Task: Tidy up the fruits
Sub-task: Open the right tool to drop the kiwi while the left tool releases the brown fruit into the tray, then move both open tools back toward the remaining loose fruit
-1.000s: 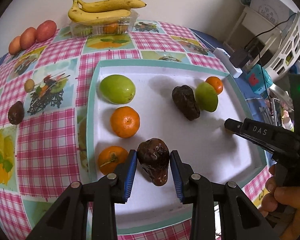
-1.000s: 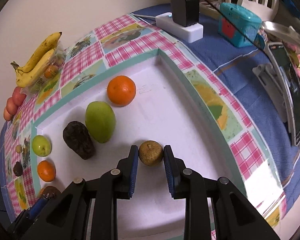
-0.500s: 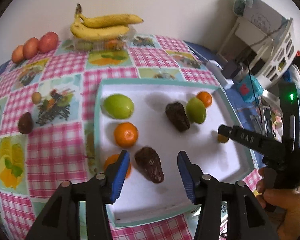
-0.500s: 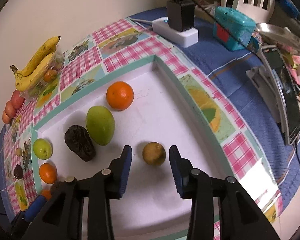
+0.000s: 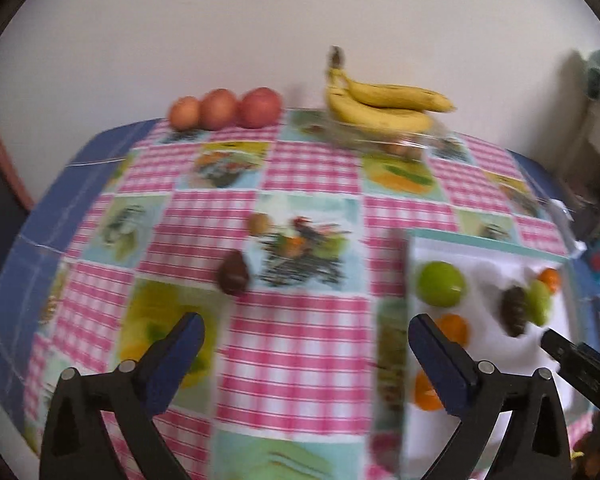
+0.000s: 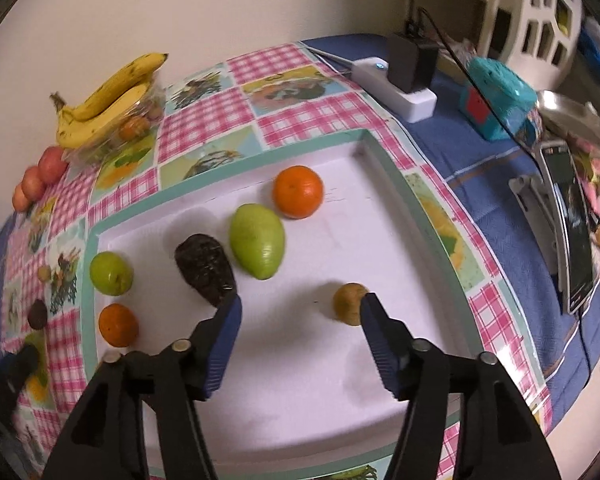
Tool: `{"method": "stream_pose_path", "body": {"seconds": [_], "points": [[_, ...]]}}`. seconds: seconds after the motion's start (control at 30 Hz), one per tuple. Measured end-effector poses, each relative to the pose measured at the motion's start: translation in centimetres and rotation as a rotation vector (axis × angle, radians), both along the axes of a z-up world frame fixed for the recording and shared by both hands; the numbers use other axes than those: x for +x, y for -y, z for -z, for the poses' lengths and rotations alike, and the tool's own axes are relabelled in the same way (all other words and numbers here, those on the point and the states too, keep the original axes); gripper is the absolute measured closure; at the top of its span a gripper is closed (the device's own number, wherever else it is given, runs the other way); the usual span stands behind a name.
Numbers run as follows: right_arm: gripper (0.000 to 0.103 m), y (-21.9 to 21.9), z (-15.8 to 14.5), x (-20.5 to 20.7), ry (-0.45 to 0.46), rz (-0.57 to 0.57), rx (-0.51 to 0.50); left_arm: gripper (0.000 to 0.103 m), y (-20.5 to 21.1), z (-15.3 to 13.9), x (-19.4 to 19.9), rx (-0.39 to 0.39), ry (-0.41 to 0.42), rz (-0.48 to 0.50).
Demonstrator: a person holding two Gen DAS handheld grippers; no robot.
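Note:
A white tray (image 6: 340,360) with a teal rim holds an orange (image 6: 298,191), a green mango (image 6: 257,241), a dark avocado (image 6: 205,268), a green apple (image 6: 111,273), a second orange (image 6: 118,325) and a small brown fruit (image 6: 350,303). My right gripper (image 6: 300,320) is open and empty above the tray, the brown fruit by its right finger. My left gripper (image 5: 306,332) is open and empty over the checked cloth, left of the tray (image 5: 496,256). A dark fruit (image 5: 233,278) and a small brown fruit (image 5: 259,223) lie on the cloth ahead of it.
Bananas (image 5: 380,106) lie on a clear box at the back by the wall, with three red fruits (image 5: 224,109) to their left. A power strip (image 6: 396,92), a teal box (image 6: 496,98) and a phone (image 6: 572,224) sit right of the tray.
Both grippers opened wide and let go of their fruits in the tray. My left gripper swung left, off the tray and over the cloth. My right gripper pulled back from the brown fruit.

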State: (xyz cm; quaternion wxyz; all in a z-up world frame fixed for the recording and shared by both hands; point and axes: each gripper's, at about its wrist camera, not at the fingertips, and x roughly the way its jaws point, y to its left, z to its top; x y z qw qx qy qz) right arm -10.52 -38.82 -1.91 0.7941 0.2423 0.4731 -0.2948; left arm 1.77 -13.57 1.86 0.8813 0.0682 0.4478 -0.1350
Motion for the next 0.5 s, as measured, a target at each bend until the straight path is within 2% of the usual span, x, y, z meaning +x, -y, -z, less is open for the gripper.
{"method": "stream_pose_path", "body": {"seconds": [0.13,0.3,0.5], "points": [[0.017,-1.7,0.0,1.1,0.000,-0.060,-0.019,0.000,-1.7,0.5,1.4,-0.027,-0.033,-0.030],[0.016,-3.6,-0.3,2.0,0.037,-0.114,-0.018,0.000,-3.6,0.7,2.5,-0.067,-0.064,-0.062],[0.016,-5.3,-0.8,2.9,0.092,-0.151,0.011,0.000,-5.6,0.2,3.5,-0.053,-0.041,-0.131]]}}
